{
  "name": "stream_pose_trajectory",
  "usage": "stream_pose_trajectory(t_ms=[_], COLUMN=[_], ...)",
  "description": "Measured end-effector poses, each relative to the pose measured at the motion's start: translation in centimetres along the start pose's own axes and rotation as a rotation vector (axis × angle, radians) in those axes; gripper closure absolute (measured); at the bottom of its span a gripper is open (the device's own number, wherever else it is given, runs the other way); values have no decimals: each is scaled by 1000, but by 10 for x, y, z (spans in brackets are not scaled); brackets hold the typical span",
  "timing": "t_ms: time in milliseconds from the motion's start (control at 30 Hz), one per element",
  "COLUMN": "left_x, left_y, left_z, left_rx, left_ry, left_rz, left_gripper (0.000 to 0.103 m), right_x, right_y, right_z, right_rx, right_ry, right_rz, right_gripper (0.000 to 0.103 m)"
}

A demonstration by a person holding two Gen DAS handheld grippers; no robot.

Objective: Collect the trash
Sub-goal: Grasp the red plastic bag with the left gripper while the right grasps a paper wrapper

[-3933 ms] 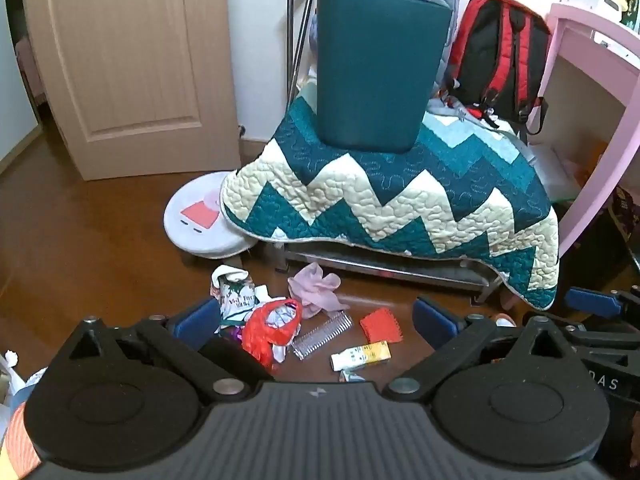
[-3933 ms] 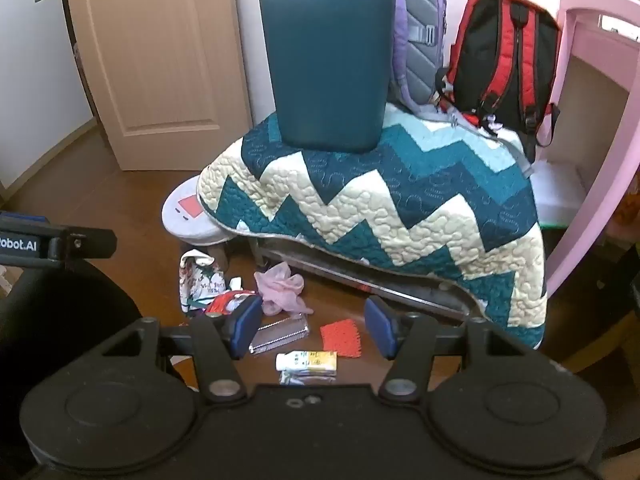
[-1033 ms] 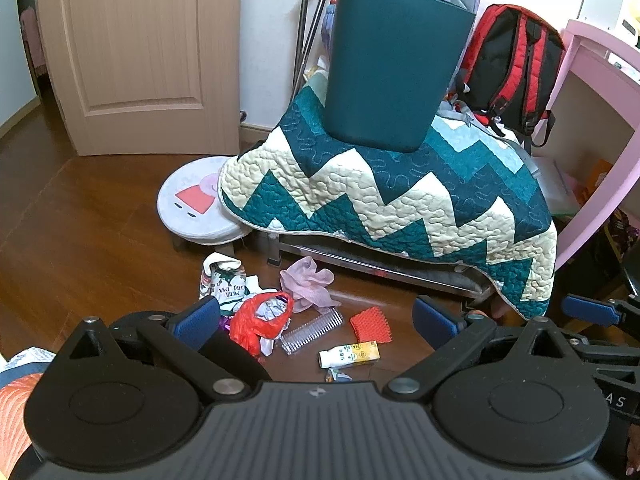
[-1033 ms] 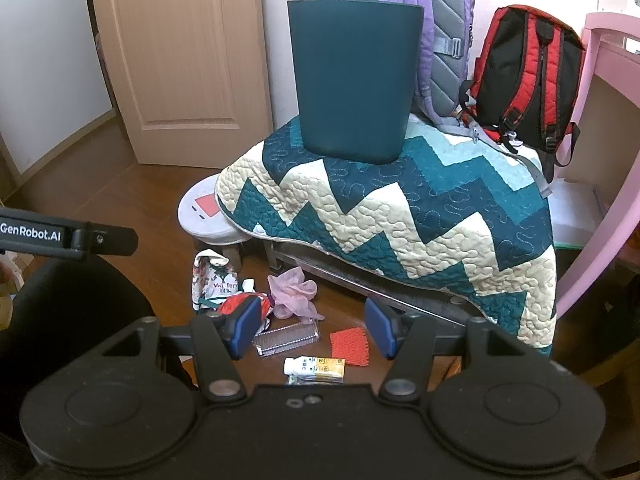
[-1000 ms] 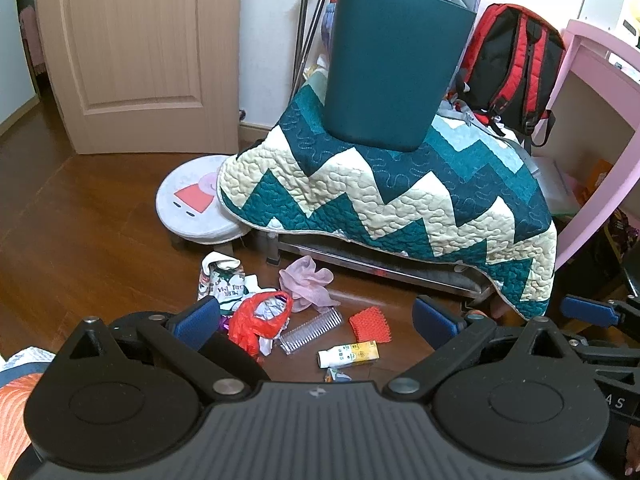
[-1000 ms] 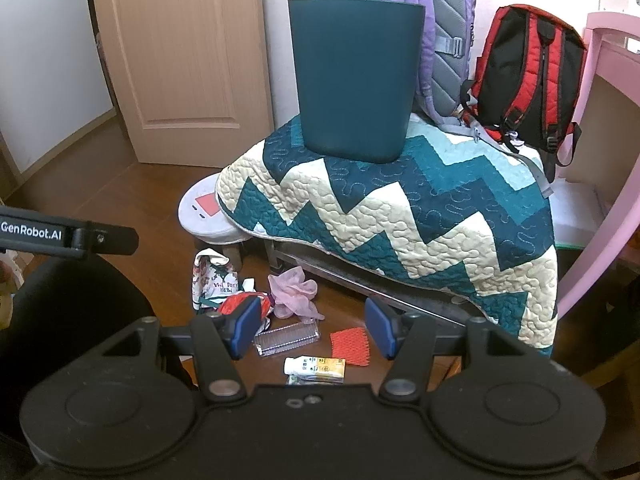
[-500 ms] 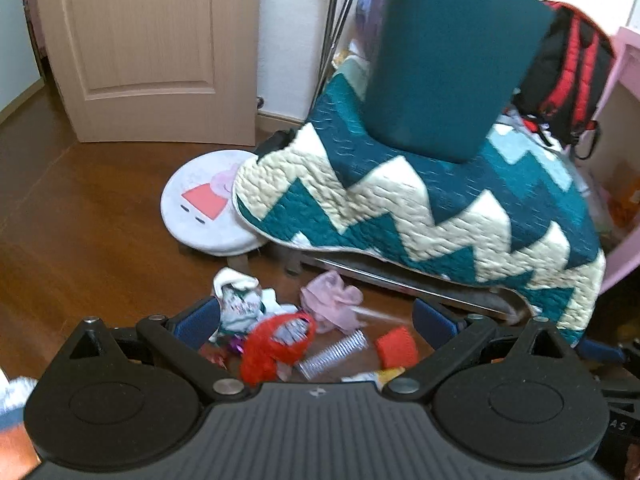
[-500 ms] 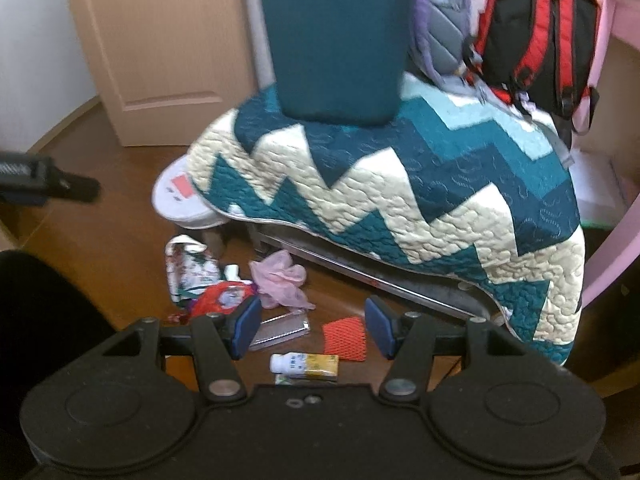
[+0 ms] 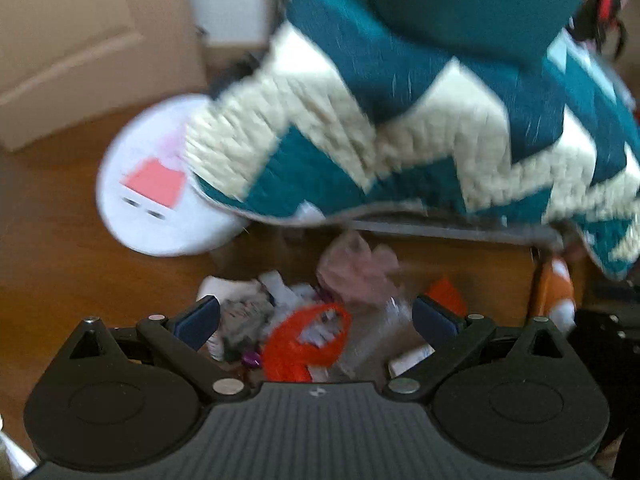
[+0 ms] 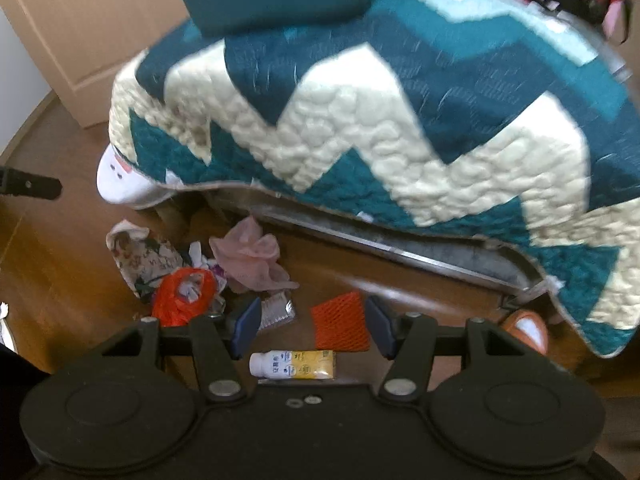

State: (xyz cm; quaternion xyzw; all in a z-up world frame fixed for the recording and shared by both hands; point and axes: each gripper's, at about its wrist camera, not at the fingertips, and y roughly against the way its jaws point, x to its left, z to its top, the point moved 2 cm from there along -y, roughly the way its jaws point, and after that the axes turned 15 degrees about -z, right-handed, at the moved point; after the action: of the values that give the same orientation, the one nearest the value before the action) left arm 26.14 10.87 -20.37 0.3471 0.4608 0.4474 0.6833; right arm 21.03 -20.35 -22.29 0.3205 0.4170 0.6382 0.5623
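Nothing collected yet; left hand-held gripper and right hand-held gripper both spread wide, empty; trash pile lying on floor just below quilt edge; small bottle, red netting nearest.

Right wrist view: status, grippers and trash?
Left gripper open, empty. Right gripper open, empty, over orange mesh and small bottle. Trash all on floor, none collected. Path clear.

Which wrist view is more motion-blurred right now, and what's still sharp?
Left wrist: heavy smear, the quilt streaked and the floor trash mushy; only the left gripper itself is crisp. Right wrist: milder blur toward the top, the small bottle and orange mesh near the right gripper readable.
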Motion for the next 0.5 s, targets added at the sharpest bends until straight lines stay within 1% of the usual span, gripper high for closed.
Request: stream_pose_trajectory(t_ms=[67,167,233,367,500], left_x=[11,33,48,80,103], left_y=[-25,-62,-85,-134,-175], left_z=[0,-8,-15,-38,-65], left_rx=[67,155,208,321,416], left_ry=[-11,-12,5,41,40], left_rz=[-17,-10,-1,6,31], left_gripper=[0,0,0,0,0], right_x=[10,29,43,81,104], right_y=[-21,-50,-65,-96,-131], right_z=[-5,-19,-30,-58,-81], right_rx=[52,141,196,296,394], right_ry=[35,72,82,158,195], right_rz=[4,27,55,81,85], right_gripper=[45,45,45,45,45])
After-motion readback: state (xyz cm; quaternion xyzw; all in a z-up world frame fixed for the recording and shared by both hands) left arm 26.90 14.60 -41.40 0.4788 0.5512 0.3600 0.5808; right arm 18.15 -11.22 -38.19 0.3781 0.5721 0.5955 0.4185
